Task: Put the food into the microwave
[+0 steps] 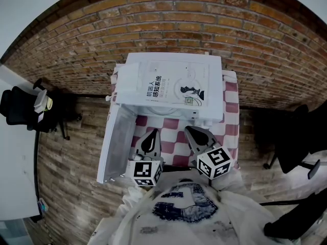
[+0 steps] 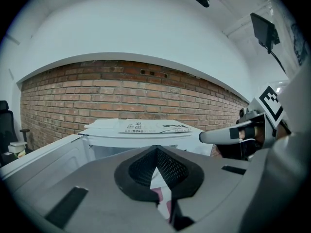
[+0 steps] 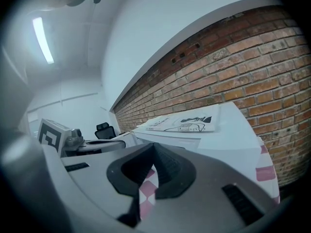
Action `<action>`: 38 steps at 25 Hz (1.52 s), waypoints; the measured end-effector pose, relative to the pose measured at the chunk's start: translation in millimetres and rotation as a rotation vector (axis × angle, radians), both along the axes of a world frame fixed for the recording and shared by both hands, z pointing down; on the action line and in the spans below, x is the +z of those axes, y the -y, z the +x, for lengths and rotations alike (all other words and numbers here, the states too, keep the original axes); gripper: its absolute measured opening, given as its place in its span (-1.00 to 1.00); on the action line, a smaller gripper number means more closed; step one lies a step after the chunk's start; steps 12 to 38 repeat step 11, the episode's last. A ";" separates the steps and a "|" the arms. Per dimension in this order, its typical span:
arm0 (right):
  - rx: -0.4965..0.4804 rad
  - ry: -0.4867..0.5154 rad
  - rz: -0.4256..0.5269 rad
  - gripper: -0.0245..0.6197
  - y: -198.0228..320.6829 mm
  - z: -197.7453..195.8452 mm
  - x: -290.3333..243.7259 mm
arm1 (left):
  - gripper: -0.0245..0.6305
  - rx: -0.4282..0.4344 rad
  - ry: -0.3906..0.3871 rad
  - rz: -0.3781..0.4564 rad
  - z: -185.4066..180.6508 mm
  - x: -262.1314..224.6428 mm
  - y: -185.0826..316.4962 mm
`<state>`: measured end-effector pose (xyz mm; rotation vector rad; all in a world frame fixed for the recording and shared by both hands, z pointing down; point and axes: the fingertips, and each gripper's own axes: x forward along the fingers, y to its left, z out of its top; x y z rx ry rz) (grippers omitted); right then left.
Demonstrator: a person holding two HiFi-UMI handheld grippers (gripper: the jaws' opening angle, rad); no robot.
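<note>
Fingers of left gripper, right gripper closed, empty; microwave door open.

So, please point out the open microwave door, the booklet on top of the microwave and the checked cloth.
open microwave door (image 1: 115, 142): head view, middle of its inner face.
booklet (image 1: 176, 86): head view, centre of its white cover.
checked cloth (image 1: 231, 103): head view, bare pink-and-white strip on the right side.

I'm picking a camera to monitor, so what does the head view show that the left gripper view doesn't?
Head view only: plank floor, the black chair at right. Left gripper view only: the white ceiling. Both: microwave with door open, booklet on top, brick wall, right gripper.
</note>
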<state>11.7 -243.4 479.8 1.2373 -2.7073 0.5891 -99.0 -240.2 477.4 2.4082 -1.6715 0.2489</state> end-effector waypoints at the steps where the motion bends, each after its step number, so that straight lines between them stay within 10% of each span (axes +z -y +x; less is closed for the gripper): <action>1: 0.001 0.000 -0.001 -0.88 -0.3 0.3 0.6 | -0.91 0.000 0.000 -0.001 -0.2 0.8 -0.3; 38: 0.002 0.013 -0.029 -0.88 0.0 -1.0 4.6 | -0.90 0.000 -0.012 -0.022 -2.0 4.7 0.0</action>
